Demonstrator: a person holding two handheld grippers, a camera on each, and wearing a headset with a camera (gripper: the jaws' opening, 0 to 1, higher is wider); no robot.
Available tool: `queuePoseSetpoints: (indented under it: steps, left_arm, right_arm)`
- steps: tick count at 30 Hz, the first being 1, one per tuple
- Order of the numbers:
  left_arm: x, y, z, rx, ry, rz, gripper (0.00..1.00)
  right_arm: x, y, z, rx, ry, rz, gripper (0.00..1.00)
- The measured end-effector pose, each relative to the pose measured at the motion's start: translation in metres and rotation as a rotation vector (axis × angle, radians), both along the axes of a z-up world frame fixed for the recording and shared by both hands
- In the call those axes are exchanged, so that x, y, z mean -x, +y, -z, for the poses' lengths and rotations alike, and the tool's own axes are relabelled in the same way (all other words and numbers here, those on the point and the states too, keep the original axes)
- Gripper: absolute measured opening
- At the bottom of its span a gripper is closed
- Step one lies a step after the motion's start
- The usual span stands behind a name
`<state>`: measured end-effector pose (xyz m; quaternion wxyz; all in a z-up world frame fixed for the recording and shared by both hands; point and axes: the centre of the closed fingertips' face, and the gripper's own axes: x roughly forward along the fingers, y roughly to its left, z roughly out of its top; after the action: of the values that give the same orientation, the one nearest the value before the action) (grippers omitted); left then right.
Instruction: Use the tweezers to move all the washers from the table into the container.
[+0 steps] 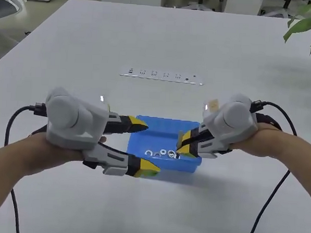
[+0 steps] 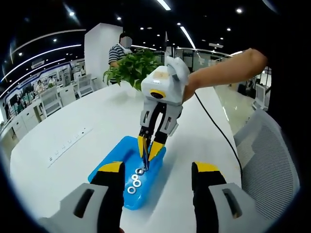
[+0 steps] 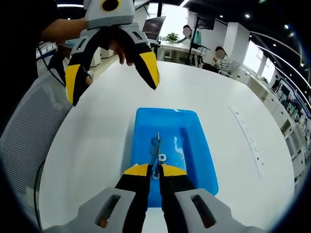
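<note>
Ahead of the left gripper [image 1: 149, 147] — its jaws are standing wide apart, gripping nothing — the blue container [image 1: 155, 133] is sitting on the white table [image 1: 96, 51]. Washers [image 1: 164, 154] are lying inside it, just in front of the right gripper [image 1: 181, 143], whose jaws are pinching together on the tweezers [image 3: 156, 148]. The tweezer tips are pointing down among the washers — whether they are gripping one, I cannot tell.

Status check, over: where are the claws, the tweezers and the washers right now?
Left claw open, empty, beside the blue container. Right claw shut on tweezers, tips down in container. Washers inside it. Nothing blocking.
</note>
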<state>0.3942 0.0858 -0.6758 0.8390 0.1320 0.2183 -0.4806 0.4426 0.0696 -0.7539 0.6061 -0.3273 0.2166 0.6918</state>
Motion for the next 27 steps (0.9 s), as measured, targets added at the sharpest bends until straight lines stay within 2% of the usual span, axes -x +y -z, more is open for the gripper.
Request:
queuePoseSetpoints:
  steps: [3, 14, 27]
  left_arm:
    - [-0.008, -0.005, 0.002, -0.019, -0.010, 0.018, 0.53]
    - [-0.026, -0.017, 0.006, -0.056, -0.035, 0.071, 0.31]
    - [-0.037, -0.030, 0.010, -0.079, -0.045, 0.102, 0.22]
  right_arm:
    - [0.000, 0.000, 0.000, 0.000, -0.001, 0.000, 0.08]
    - [0.000, -0.001, 0.000, 0.002, -0.006, -0.005, 0.08]
    - [0.001, -0.001, 0.000, 0.003, -0.011, -0.010, 0.08]
